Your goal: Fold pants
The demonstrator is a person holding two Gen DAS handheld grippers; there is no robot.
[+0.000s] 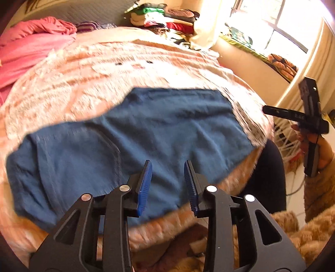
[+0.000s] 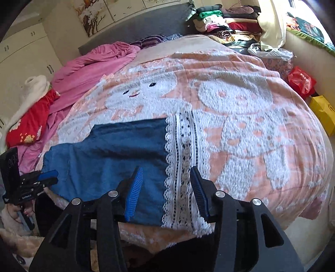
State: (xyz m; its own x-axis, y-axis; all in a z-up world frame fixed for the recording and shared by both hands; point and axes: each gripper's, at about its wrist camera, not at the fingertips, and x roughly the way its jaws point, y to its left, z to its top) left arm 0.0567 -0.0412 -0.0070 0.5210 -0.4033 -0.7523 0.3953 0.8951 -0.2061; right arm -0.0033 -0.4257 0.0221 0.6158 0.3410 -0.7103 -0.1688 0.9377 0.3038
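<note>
Blue pants (image 1: 129, 136) with a white lace hem (image 2: 184, 167) lie flat across the near edge of a bed, on a pink and white blanket (image 2: 240, 108). They also show in the right wrist view (image 2: 117, 154). My left gripper (image 1: 167, 165) is open and empty, held just above the near edge of the blue cloth. My right gripper (image 2: 166, 169) is open and empty, above the lace hem end. The left gripper also shows at the left edge of the right wrist view (image 2: 50, 177), and the right gripper at the right of the left wrist view (image 1: 270, 109).
A pink quilt (image 2: 94, 60) and red garment (image 2: 29, 123) lie at the bed's far left. Stacked folded clothes (image 2: 226, 18) sit at the headboard. A red bag (image 2: 301, 83) and a yellow box (image 2: 324, 113) stand on the floor at the right. A window (image 1: 278, 25) is at the right.
</note>
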